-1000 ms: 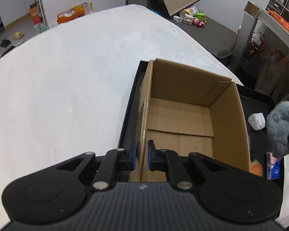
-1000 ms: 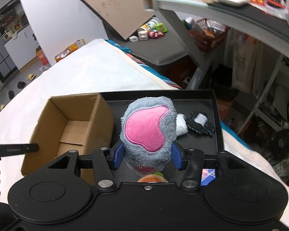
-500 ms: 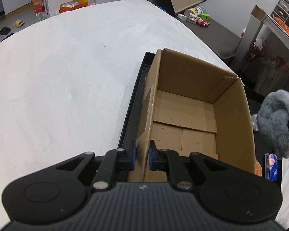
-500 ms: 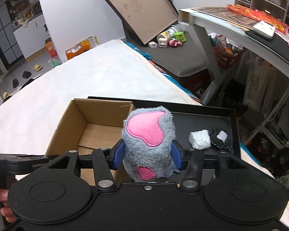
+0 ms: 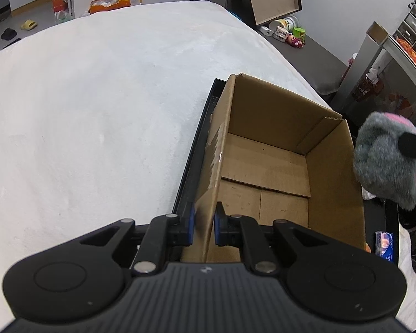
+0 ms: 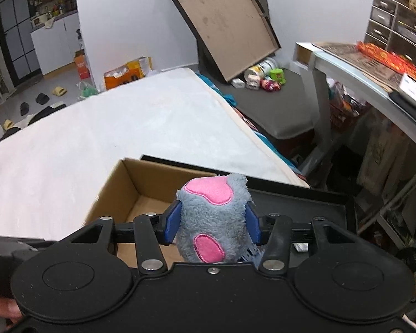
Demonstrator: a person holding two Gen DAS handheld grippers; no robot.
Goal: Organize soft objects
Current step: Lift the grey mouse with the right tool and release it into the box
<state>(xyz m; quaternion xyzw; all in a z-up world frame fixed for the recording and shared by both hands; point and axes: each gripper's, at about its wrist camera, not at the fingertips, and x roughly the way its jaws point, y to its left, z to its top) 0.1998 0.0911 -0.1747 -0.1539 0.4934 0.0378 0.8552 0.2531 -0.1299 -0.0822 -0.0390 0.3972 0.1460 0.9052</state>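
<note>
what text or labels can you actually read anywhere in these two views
No text is sharp enough to quote.
Blue packet on the black tray: printed, too small to read.
Orange box on the floor: marks blurred.
Red and orange strip on the shelf: pattern only, unreadable.
Tin by the wall: label blurred.
Left gripper, cardboard box, plush toy: no legible lettering.
</note>
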